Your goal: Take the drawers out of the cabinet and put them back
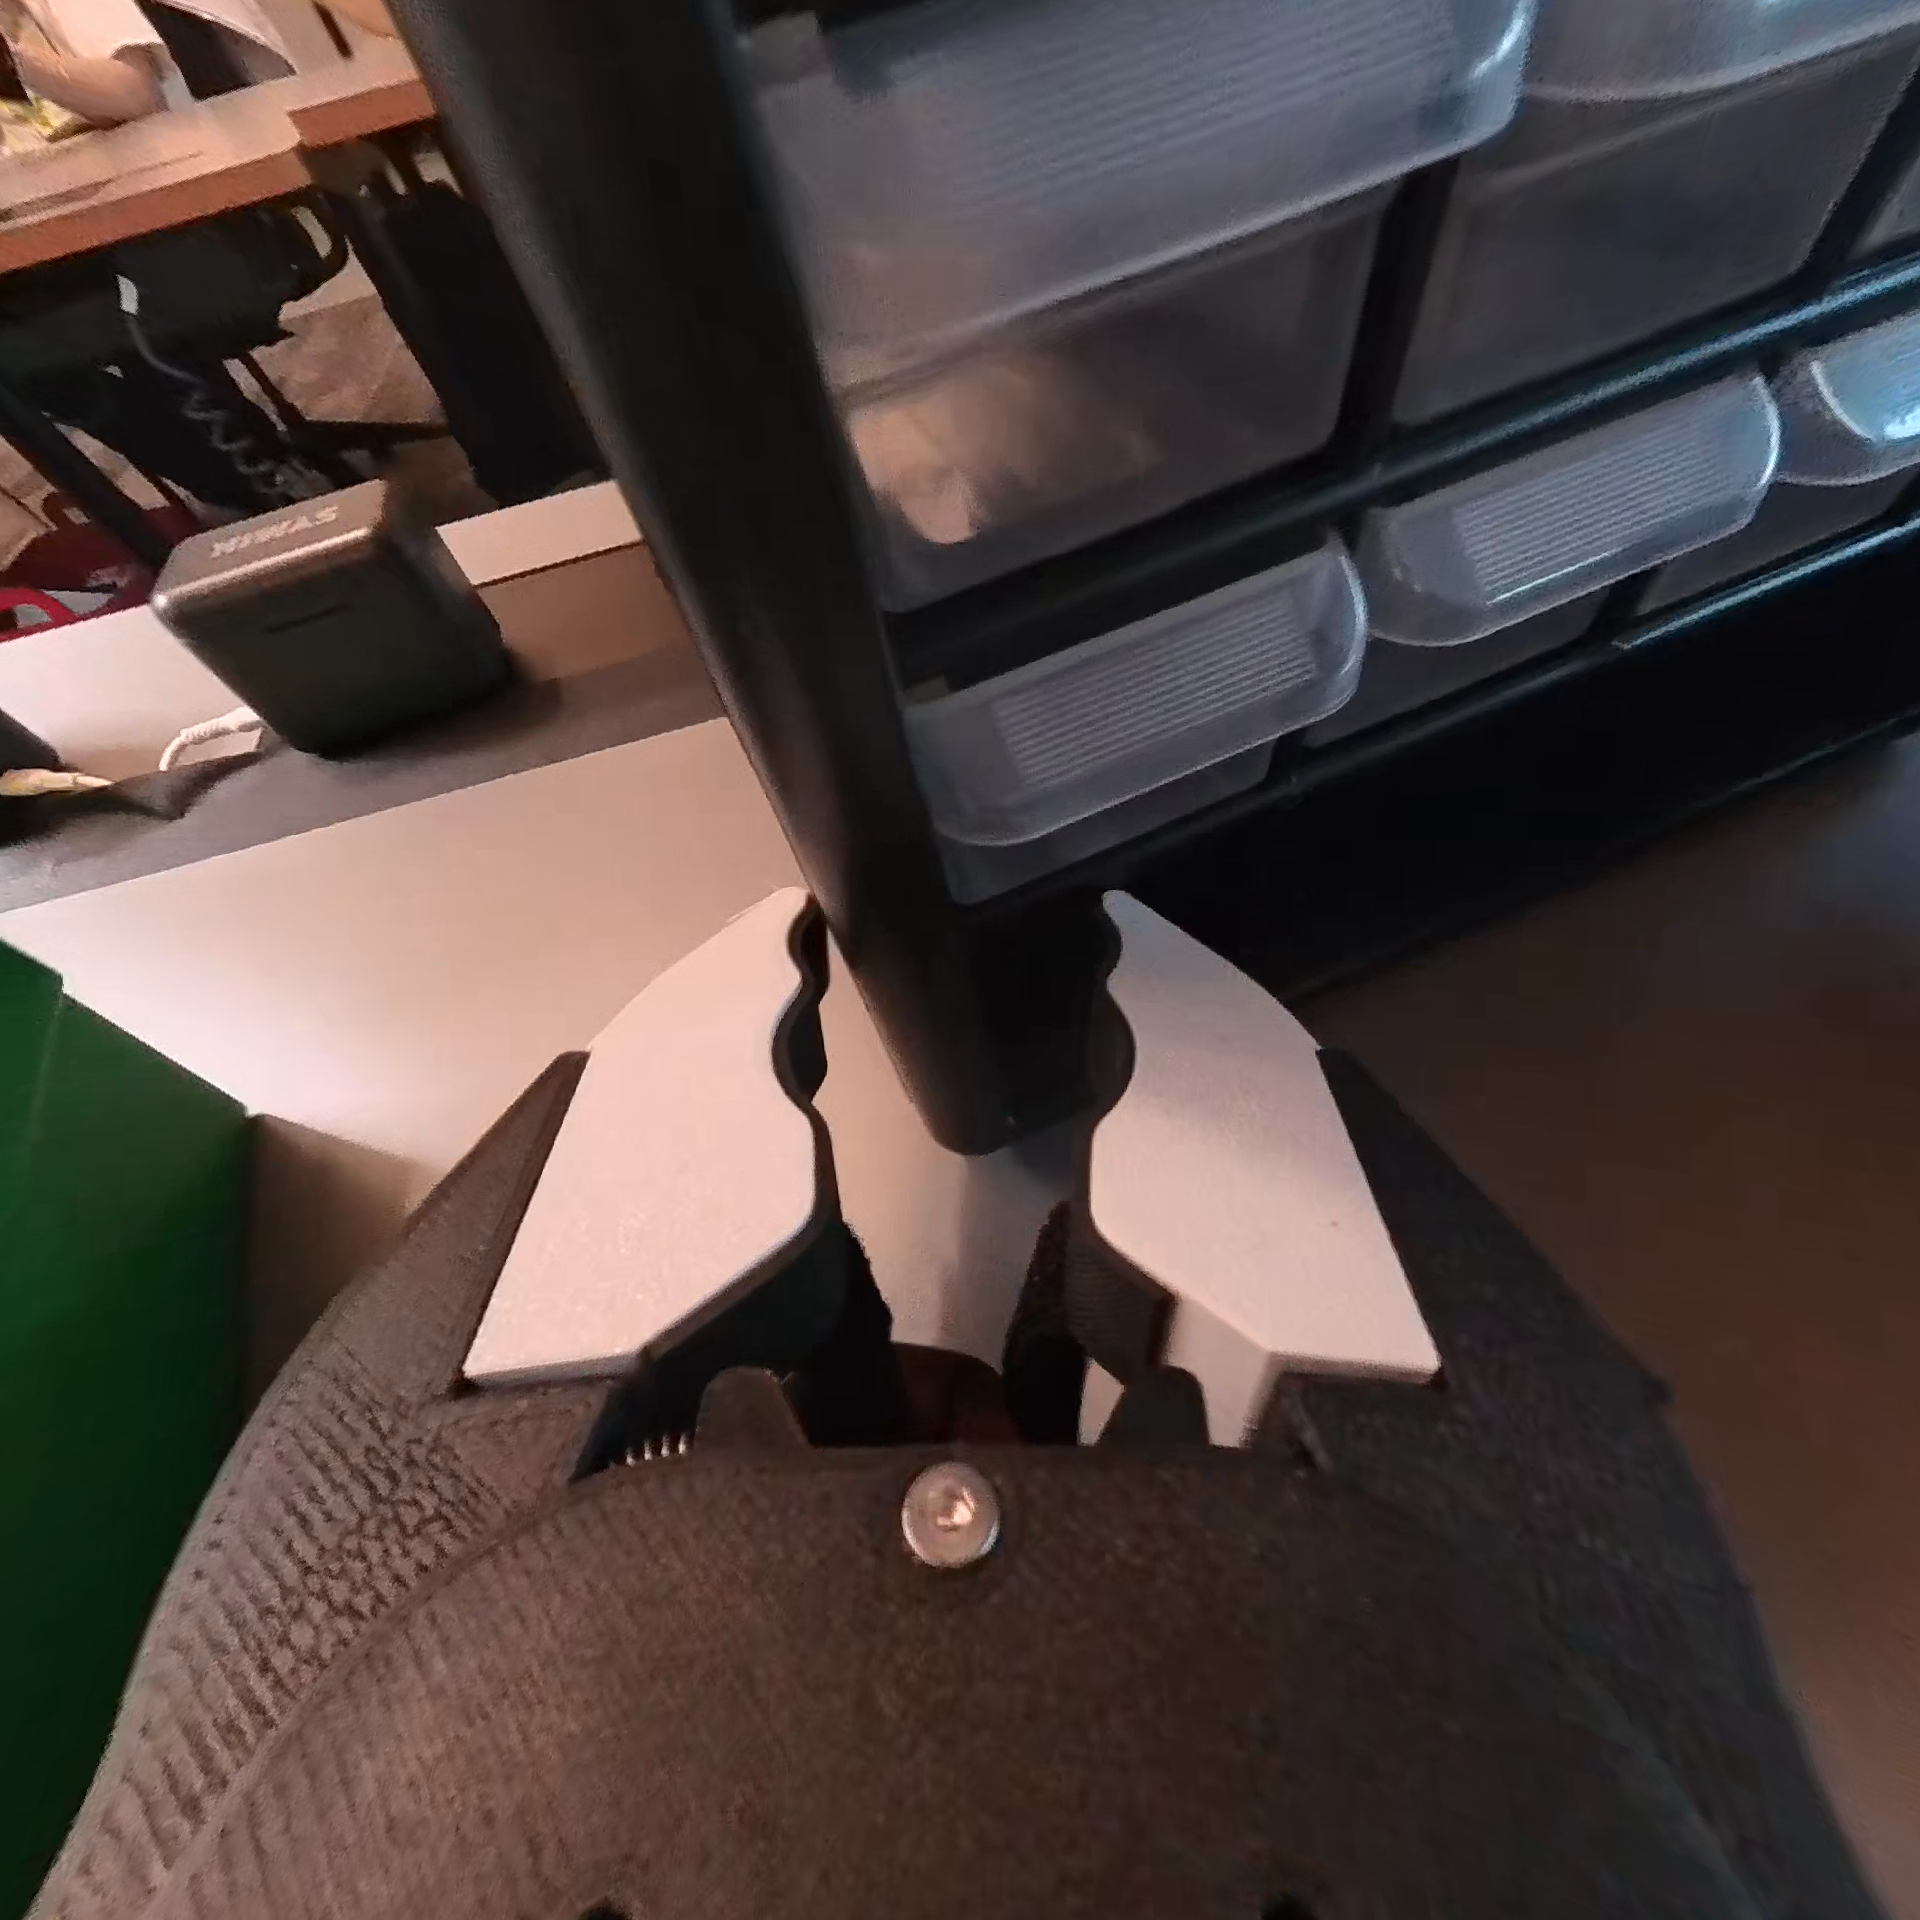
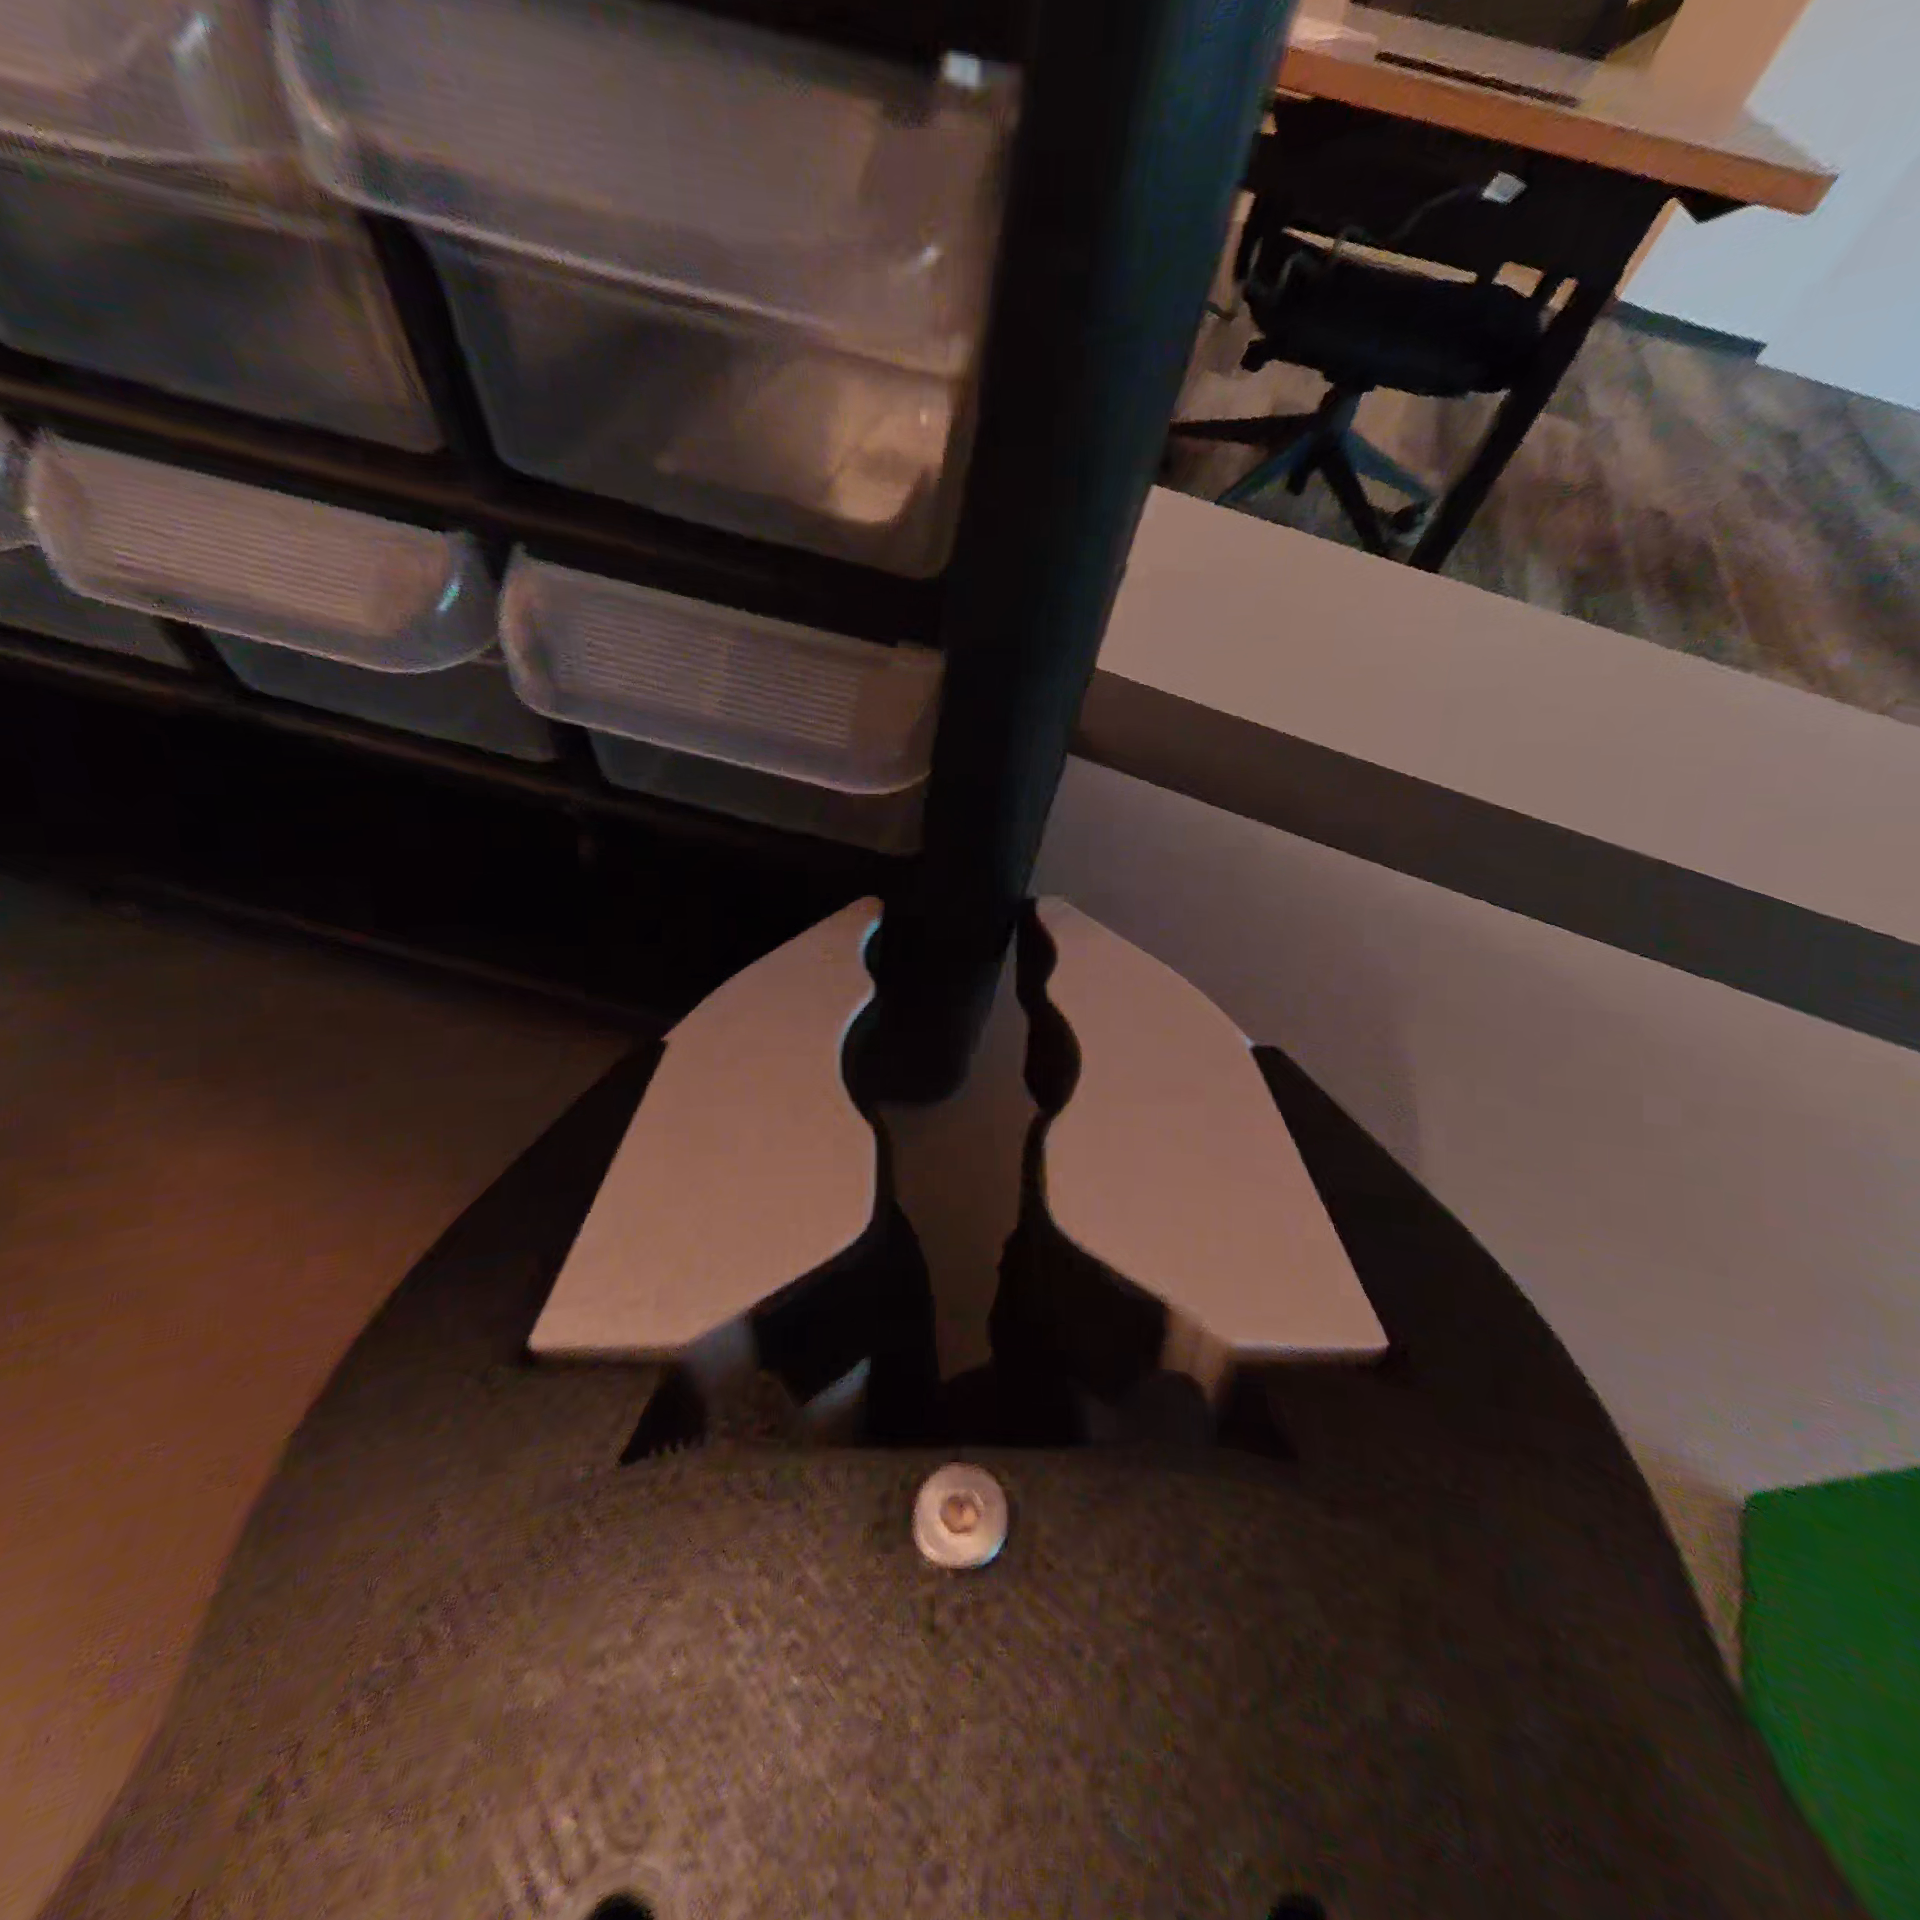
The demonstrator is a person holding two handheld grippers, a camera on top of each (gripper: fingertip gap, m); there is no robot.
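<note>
A black cabinet (image 1: 665, 416) with several clear plastic drawers stands on a pale table. All drawers in view sit in their slots, such as a small bottom-left one (image 1: 1132, 707) and a larger one above it (image 1: 1091, 312). My left gripper (image 1: 956, 914) is closed around the cabinet's left front corner at the base. My right gripper (image 2: 948, 920) is closed around the cabinet's right front corner post (image 2: 1122, 312), beside a small bottom-right drawer (image 2: 717, 686) and a larger one (image 2: 707, 312). Both views are slightly blurred.
A dark grey box (image 1: 332, 613) and a white cord (image 1: 208, 732) lie on the table left of the cabinet. A green object shows at the near left (image 1: 104, 1299) and near right (image 2: 1839, 1662). Behind are wooden desks and an office chair (image 2: 1382, 312).
</note>
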